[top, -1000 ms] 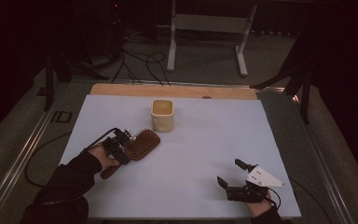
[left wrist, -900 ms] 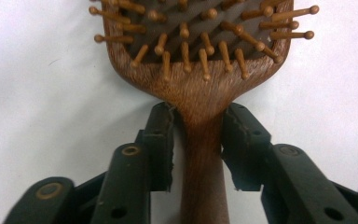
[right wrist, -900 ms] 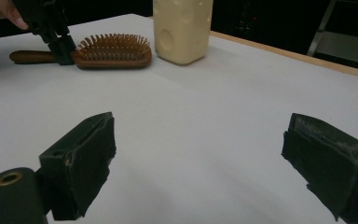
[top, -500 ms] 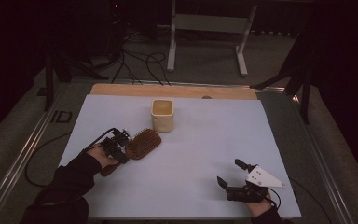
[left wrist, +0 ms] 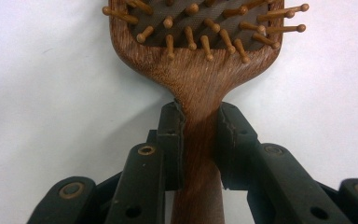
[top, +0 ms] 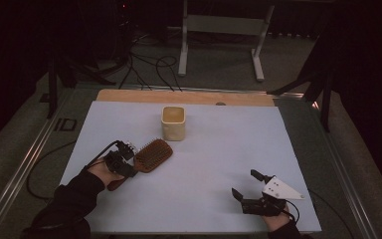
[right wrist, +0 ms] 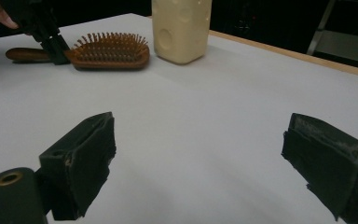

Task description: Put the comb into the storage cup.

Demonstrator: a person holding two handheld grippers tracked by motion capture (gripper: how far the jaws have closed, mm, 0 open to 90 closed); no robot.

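Two grippers on the white table (top: 219,149): left gripper (top: 129,162) has just been closing, and its jaws now clamp the neck of the wooden hairbrush (top: 151,155) handle, pads pressed to both sides right below the head; brush lies bristles-up at the table's left, just in front of the cream cup (top: 173,122), the two apart. Right gripper (top: 246,186) sits low at the near right edge, jaws spread wide with nothing between them; well apart from the brush; its view looks across the table at brush and cup.
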